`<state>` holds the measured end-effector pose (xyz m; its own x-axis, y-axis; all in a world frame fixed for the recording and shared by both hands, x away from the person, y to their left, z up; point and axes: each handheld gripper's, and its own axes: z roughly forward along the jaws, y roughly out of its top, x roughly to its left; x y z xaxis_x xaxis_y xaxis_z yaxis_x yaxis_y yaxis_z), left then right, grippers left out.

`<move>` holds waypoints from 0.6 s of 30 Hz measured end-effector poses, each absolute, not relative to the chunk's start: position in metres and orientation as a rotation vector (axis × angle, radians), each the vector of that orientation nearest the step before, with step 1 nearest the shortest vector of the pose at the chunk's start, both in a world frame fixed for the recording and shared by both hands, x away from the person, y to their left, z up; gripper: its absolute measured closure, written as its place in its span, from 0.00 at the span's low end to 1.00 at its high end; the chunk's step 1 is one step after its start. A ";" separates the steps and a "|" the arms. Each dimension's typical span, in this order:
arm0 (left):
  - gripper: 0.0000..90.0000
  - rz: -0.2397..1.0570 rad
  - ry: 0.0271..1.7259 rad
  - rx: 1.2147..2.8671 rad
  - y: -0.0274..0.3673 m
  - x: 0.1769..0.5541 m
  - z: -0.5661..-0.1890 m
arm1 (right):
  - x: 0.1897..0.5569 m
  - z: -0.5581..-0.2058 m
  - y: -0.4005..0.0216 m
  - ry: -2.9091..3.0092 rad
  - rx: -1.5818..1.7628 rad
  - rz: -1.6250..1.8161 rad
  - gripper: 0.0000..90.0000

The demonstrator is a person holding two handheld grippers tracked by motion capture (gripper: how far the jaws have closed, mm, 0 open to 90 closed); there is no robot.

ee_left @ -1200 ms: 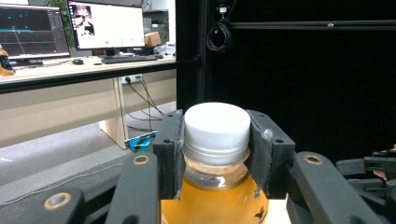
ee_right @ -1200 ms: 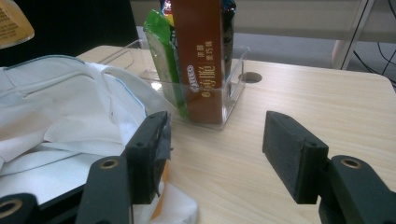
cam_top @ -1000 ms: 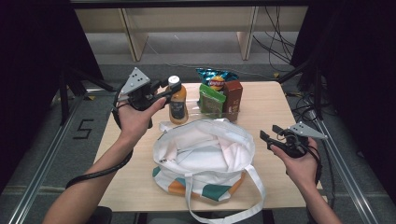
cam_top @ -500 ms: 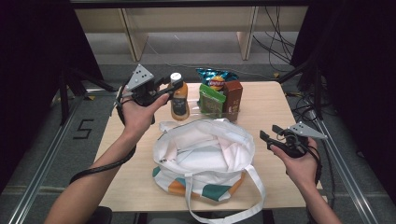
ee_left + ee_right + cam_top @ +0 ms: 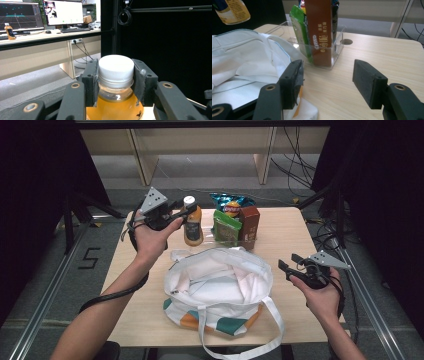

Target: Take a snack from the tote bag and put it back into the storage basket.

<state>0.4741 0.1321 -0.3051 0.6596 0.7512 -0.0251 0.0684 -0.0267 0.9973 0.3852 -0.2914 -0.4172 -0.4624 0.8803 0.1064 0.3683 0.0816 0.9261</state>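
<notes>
An orange bottle (image 5: 193,226) with a white cap (image 5: 115,67) hangs upright above the table's far left. My left gripper (image 5: 183,212) is shut on its neck and cap, and the pads (image 5: 90,80) press on both sides. A white tote bag (image 5: 220,285) with orange and green patches lies open at the middle of the table. Right of the bag, my right gripper (image 5: 286,268) is held open with nothing between its fingers (image 5: 292,75). From the right gripper view the bottle (image 5: 232,11) is seen in the air above the bag (image 5: 242,67).
A clear tray (image 5: 250,240) behind the bag holds a green packet (image 5: 225,227), a brown box (image 5: 249,222) and a blue chip bag (image 5: 230,202). Bare wooden table (image 5: 295,230) lies to the right of the tray. Dark curtains flank the table.
My left gripper has risen slightly with the bottle in it. The right gripper has not moved.
</notes>
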 end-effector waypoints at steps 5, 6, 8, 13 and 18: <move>0.65 0.627 0.715 1.522 0.130 0.479 -0.307 | 0.385 -0.417 -0.292 1.869 1.238 1.366 0.46; 0.65 0.628 0.715 1.522 0.130 0.479 -0.307 | 0.385 -0.417 -0.292 1.869 1.238 1.365 0.46; 0.65 0.631 0.716 1.521 0.129 0.481 -0.308 | 0.384 -0.418 -0.290 1.833 1.259 1.379 0.46; 0.65 0.642 0.710 1.534 0.127 0.485 -0.309 | 0.383 -0.417 -0.290 1.846 1.250 1.374 0.46; 0.65 0.638 0.716 1.540 0.124 0.489 -0.311 | 0.385 -0.416 -0.292 1.868 1.216 1.368 0.46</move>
<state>0.4885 0.1243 -0.3110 0.6536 0.7568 -0.0128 0.0743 -0.0474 0.9961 0.3846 -0.2918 -0.4157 -0.4615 0.8820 0.0950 0.3569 0.0866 0.9301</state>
